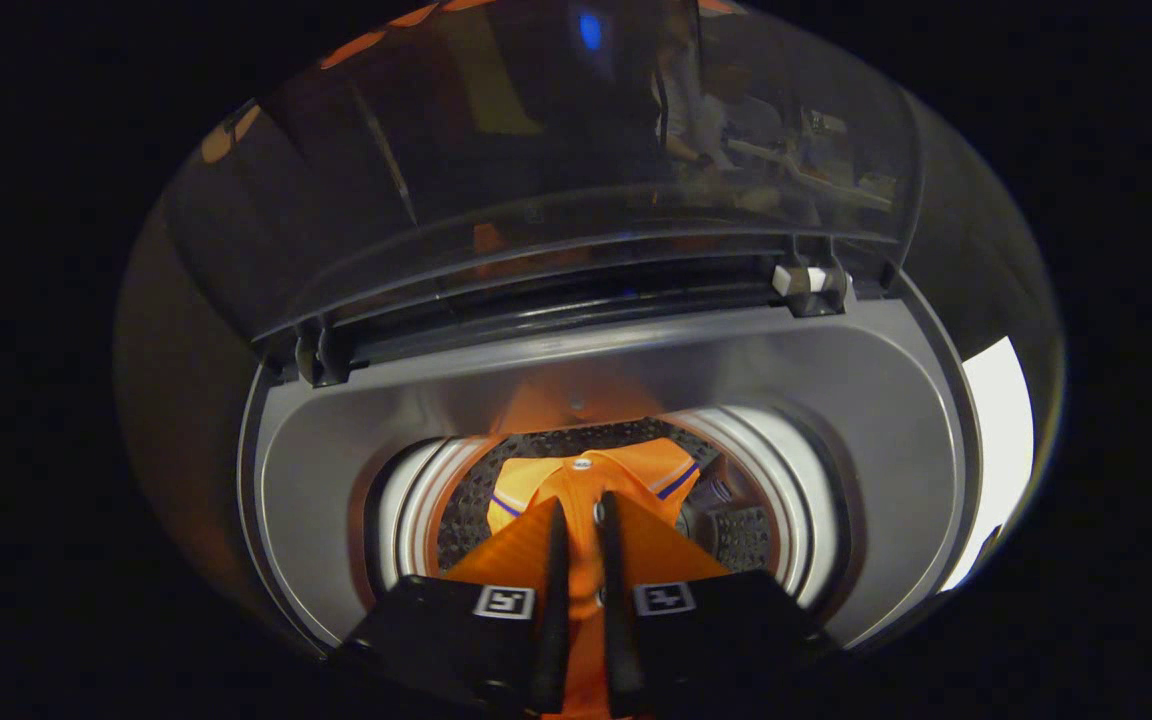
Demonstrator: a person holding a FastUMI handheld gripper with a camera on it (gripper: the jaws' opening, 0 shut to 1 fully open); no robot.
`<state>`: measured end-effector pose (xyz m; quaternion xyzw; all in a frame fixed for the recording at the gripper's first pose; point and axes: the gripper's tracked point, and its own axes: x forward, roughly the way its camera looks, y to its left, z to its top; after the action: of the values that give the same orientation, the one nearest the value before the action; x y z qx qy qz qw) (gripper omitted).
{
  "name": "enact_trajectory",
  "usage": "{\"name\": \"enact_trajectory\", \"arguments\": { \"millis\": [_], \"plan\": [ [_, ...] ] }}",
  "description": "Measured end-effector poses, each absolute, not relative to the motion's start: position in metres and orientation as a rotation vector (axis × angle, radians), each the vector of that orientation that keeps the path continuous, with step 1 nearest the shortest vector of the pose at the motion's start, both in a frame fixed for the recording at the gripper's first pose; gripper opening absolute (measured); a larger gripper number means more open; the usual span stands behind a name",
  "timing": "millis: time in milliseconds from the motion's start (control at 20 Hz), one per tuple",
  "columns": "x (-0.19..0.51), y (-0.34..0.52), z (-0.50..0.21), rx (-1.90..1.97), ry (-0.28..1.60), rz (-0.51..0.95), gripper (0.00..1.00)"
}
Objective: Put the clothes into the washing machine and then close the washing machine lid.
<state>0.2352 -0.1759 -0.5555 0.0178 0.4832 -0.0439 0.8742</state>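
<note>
The orange shirt (588,500) is hanging from the tool (581,515) over the mouth of the washing machine (836,420), its collar end reaching down into the drum (476,500). The tool's two fingers (554,580) are standing nearly closed, with only a narrow strip of orange fabric showing between them, and both are pressing on the cloth along the button placket. A collar with a thin blue and white stripe (678,482) is spreading out just beyond the fingertips, and a small round button (582,463) is sitting at its middle. The rest of the garment is draping back under the tool's body, where two square printed markers (504,601) are facing the camera.

The drum's perforated dark wall is showing on either side of the shirt, ringed by a pale band (786,470). Around that, the machine's grey top deck is curving wide. The lid (556,150) is standing raised behind the opening, a tinted see-through panel held on two hinges (321,352), and it is catching dim reflections of the room. A bright white patch (1001,440) is showing past the machine's right side.
</note>
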Motion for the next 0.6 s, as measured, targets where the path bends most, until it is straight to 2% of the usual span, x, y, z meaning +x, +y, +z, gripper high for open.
{"name": "enact_trajectory", "arguments": {
  "millis": [200,300,600],
  "plan": [
    [0.235,-0.178,-0.550,0.015,1.009,-0.079,0.81],
    [0.235,-0.177,-0.548,0.006,0.998,-0.075,1.00],
    [0.226,-0.175,-0.532,0.000,0.968,-0.067,1.00]
  ]
}}
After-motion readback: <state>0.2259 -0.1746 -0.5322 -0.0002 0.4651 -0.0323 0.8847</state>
